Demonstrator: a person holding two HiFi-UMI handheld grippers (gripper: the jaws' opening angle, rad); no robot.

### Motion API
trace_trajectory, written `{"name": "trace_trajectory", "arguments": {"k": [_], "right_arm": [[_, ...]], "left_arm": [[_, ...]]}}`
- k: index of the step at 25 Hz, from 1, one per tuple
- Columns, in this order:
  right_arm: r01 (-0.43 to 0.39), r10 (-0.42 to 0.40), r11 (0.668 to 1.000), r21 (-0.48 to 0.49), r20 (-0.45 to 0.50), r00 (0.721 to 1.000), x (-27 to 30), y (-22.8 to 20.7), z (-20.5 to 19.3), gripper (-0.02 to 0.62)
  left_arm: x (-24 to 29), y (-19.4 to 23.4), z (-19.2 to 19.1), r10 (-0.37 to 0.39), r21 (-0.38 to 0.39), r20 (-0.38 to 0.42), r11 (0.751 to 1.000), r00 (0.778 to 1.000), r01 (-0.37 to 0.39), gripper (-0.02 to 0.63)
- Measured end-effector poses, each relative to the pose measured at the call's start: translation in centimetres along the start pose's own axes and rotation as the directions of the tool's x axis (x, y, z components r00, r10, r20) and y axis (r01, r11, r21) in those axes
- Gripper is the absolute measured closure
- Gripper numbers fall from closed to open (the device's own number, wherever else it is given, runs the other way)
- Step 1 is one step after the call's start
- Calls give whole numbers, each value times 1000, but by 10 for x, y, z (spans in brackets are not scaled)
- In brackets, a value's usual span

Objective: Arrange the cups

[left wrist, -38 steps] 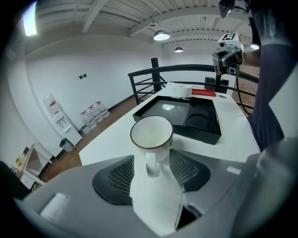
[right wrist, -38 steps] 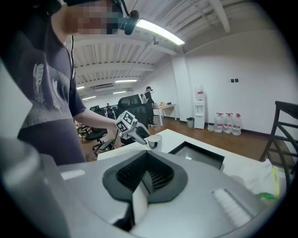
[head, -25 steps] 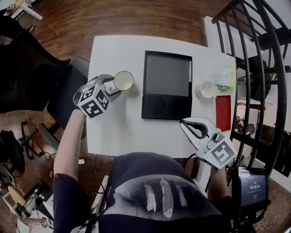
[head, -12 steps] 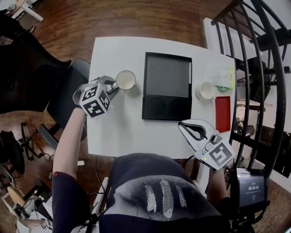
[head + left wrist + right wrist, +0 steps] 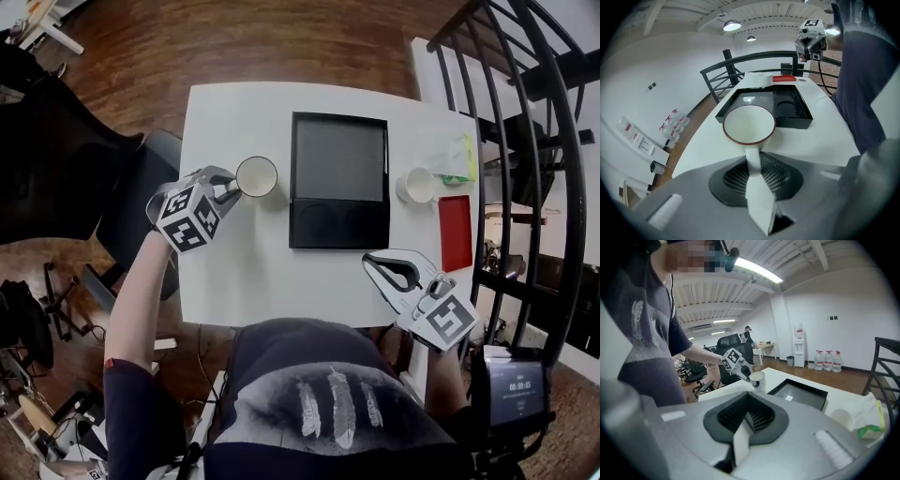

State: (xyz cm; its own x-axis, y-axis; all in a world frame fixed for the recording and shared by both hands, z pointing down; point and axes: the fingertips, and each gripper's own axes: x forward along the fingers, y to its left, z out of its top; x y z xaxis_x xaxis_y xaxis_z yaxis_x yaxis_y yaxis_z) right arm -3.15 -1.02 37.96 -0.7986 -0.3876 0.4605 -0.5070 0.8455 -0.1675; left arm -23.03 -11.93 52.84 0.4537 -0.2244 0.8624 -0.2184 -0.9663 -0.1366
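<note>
The left cup point(image 5: 256, 175) has just been clamped by its handle in the left gripper point(image 5: 228, 186), the right gripper point(image 5: 386, 272) is shut empty, and a lift toward the tray point(image 5: 338, 159) is judged to be called for next.

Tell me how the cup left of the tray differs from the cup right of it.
The left cup has a dark rim; the right cup looks plain white. The left gripper has just closed its jaws on the left cup's handle; the right cup stands free. The right cup sits by a green packet; the left cup has no such neighbour. Both are white and upright on the table.
</note>
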Motion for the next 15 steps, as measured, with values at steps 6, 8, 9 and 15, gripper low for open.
{"name": "trace_trajectory", "arguments": {"k": [6,8,9,15], "right_arm": [[16,-17,1000,15,16,1000,-5,-5,0,592],[20,-20,1000,12,26,999,-7,-6,1,592],[23,-23,1000,11,29,999,-9,-6,1,592],[26,-26,1000,4,57,998,-20,-3,1,592]], "left_arm": [[-19,12,22,20,-70,84,997,996,-14,528],[-28,17,30,30,-77,100,997,995,-22,528],[-34,19,36,33,-79,109,997,993,-25,528],[-77,19,86,38,-65,181,998,983,-27,528]]}}
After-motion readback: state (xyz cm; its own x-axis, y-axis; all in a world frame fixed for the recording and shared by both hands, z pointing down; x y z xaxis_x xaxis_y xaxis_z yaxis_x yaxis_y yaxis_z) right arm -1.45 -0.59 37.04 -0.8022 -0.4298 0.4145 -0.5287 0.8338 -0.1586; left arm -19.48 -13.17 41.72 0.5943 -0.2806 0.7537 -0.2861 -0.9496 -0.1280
